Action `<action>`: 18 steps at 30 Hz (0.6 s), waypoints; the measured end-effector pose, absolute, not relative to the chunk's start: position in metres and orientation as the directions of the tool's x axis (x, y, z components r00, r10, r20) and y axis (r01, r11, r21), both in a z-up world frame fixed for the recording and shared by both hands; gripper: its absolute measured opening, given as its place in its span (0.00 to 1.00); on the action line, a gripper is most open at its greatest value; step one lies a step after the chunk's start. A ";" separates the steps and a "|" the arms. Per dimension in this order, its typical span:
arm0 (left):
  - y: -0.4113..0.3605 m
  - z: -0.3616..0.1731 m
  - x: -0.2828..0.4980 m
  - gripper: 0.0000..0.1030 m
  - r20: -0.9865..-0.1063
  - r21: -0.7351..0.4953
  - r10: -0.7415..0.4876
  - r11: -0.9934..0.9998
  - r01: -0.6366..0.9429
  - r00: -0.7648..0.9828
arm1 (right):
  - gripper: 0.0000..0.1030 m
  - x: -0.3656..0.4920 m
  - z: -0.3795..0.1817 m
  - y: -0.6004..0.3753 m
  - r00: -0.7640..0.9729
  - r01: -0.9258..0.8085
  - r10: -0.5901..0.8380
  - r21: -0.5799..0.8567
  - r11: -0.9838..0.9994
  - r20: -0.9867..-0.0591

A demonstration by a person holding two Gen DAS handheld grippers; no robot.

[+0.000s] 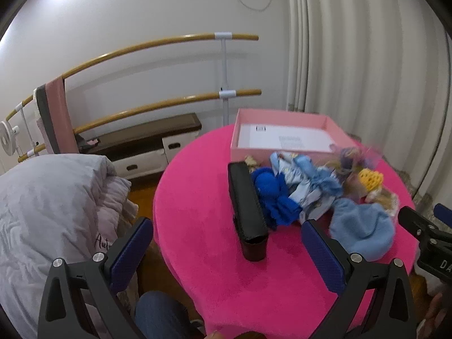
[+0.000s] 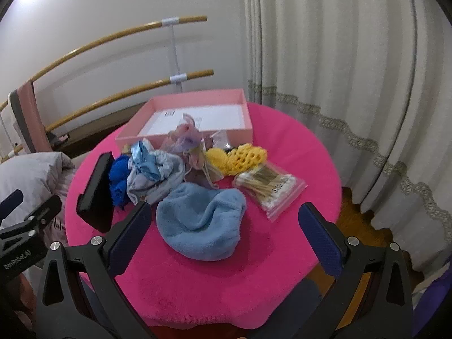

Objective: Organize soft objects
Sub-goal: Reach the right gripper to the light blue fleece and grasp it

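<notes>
A pile of soft things lies on the round pink table (image 2: pixel 282 152): a light blue fleece hat (image 2: pixel 202 226) nearest me, a bright blue knit piece (image 2: pixel 117 180), pale blue cloth (image 2: pixel 154 172), a yellow net scrunchie (image 2: pixel 240 158) and a lilac ribbon bundle (image 2: pixel 186 138). An open pink box (image 2: pixel 195 114) stands behind them. A black case (image 2: pixel 96 189) lies left of the pile. My right gripper (image 2: pixel 226 234) is open, hovering over the hat. My left gripper (image 1: pixel 226 248) is open above the table's left front, near the black case (image 1: pixel 247 203). The hat shows in the left wrist view (image 1: pixel 361 226).
A clear bag of cotton swabs (image 2: pixel 269 188) lies right of the pile. Grey bedding (image 1: pixel 48 217) is heaped left of the table. Wooden barre rails (image 1: pixel 158 45) and a low bench (image 1: pixel 147 138) stand by the wall. Curtains (image 2: pixel 353 84) hang on the right.
</notes>
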State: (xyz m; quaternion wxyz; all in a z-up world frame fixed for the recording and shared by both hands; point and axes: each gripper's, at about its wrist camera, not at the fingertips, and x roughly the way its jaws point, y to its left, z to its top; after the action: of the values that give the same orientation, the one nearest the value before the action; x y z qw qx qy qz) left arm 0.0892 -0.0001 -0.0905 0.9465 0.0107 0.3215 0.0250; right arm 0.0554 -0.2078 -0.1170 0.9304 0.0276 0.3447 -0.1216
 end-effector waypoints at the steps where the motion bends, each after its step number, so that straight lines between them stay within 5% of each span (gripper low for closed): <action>1: -0.001 -0.096 0.096 1.00 -0.612 0.039 0.055 0.998 -0.040 0.789 | 1.00 0.060 -0.121 -0.208 0.726 0.239 -0.201 -0.032 0.970 -0.657; 15: 0.002 -0.162 0.205 1.00 -0.695 0.048 0.074 0.997 -0.057 0.715 | 1.00 0.116 -0.180 -0.214 0.620 0.188 -0.131 -0.016 0.982 -0.774; 18: 0.007 -0.175 0.223 0.99 -0.711 0.048 0.076 0.997 -0.060 0.699 | 0.88 0.128 -0.191 -0.216 0.600 0.172 -0.096 0.010 0.985 -0.794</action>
State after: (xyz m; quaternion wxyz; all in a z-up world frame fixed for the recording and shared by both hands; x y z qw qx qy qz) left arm 0.2226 0.0069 -0.1749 0.9215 0.0107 0.3865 0.0369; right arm 0.1277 -0.2161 -0.1911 0.8935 0.0428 0.4407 -0.0749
